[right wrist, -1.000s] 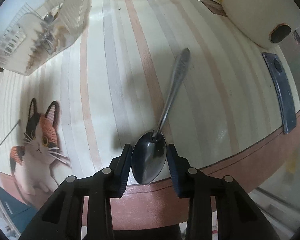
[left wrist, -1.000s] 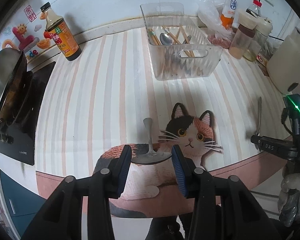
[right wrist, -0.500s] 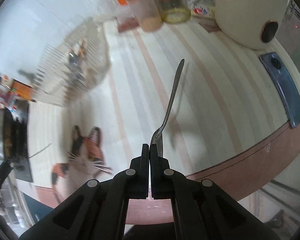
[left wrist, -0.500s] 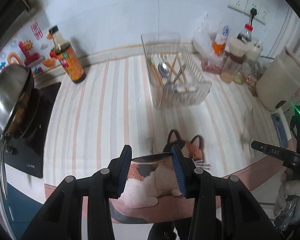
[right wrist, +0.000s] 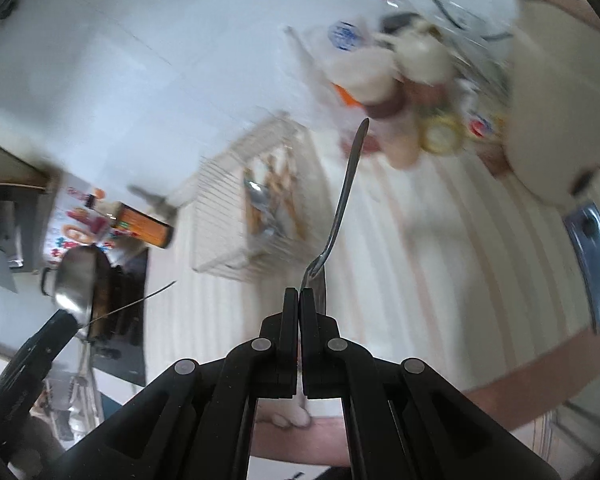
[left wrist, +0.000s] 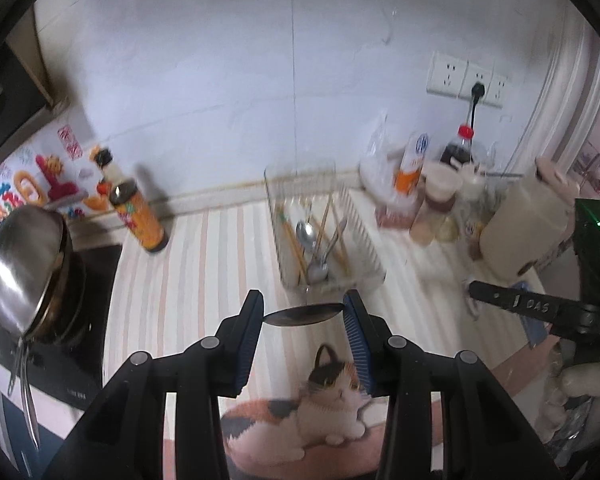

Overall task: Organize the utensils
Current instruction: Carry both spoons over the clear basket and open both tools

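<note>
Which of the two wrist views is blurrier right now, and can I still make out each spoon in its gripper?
Right wrist view: heavy motion blur on jars and clear basket, yet the right gripper and its spoon stay sharp. Left wrist view: milder blur, fisheye bending at the edges; the left gripper clearly clamps its spoon's bowl edge-on.

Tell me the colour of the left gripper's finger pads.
Blue pads, on black fingers; the left wrist view shows them best.
</note>
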`<state>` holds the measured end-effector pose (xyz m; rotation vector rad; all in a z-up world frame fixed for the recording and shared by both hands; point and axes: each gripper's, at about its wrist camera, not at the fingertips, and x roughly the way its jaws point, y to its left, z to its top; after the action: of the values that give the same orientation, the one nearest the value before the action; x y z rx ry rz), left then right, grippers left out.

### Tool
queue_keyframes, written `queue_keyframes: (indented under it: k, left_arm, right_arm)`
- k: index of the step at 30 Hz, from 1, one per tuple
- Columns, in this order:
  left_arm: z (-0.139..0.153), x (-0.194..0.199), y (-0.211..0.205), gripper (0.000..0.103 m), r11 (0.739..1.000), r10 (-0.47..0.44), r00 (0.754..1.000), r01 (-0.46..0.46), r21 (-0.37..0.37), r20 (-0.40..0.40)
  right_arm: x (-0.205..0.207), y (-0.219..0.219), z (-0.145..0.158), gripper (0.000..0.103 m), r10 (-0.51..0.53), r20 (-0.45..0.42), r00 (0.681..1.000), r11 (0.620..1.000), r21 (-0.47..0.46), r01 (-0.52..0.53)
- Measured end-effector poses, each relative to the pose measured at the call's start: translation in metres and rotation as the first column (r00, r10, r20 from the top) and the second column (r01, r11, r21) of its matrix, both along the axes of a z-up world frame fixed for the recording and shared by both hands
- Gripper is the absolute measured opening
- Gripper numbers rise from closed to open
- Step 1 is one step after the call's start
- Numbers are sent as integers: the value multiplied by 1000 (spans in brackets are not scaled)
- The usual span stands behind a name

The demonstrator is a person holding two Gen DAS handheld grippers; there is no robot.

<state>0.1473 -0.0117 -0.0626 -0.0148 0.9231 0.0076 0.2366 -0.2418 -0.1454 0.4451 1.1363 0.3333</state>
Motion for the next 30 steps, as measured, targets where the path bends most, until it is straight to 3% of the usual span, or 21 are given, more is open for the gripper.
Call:
queue_keyframes:
  k: [5,9,15,17,18,21,24,26,27,30]
  left_arm:
    - [10,46,3,38,999,-12,1000,13,-31,10]
    - [6,87,8,38,996,-17,1000,16,-84,-9]
    - [-18,142,17,39,986,-11,997,-1,-169,-73]
    - [-27,149,20,39,982,2,995,-22,-189,-105]
    - [-29,149,21,40,979,6,994,-28,-200,-111]
    - [-37,140,26,66,981,50,992,-71,-179,-118]
    - [-47,128,35,71,984,116,987,-129,-123,-108]
    - [-57,121,39,84,984,165,981,-171,-58,-99]
    - [-62,118,40,92,982,184,978,-187,-25,-95]
    - [-82,107,41,99,976,215,973,-212,39,-84]
  right_arm:
    - [43,23,2,0,42,7,999,997,57,-42]
    - [85,45,-13,0,84,-23,996,991,106,-81]
    - [129,76,-45,1,206,-89,974,974,113,-196]
    - [136,80,-59,2,209,-114,971,977,73,-201]
    - [137,81,-63,7,211,-124,970,977,55,-205]
    - [132,74,-67,41,174,-118,978,984,-1,-176]
    - [121,64,-62,48,138,-86,987,987,-70,-144]
    - [112,61,-55,57,119,-38,992,976,-180,-124]
    - [107,61,-53,68,112,-17,994,964,-240,-113]
    - [93,66,-52,93,120,21,993,922,-374,-104]
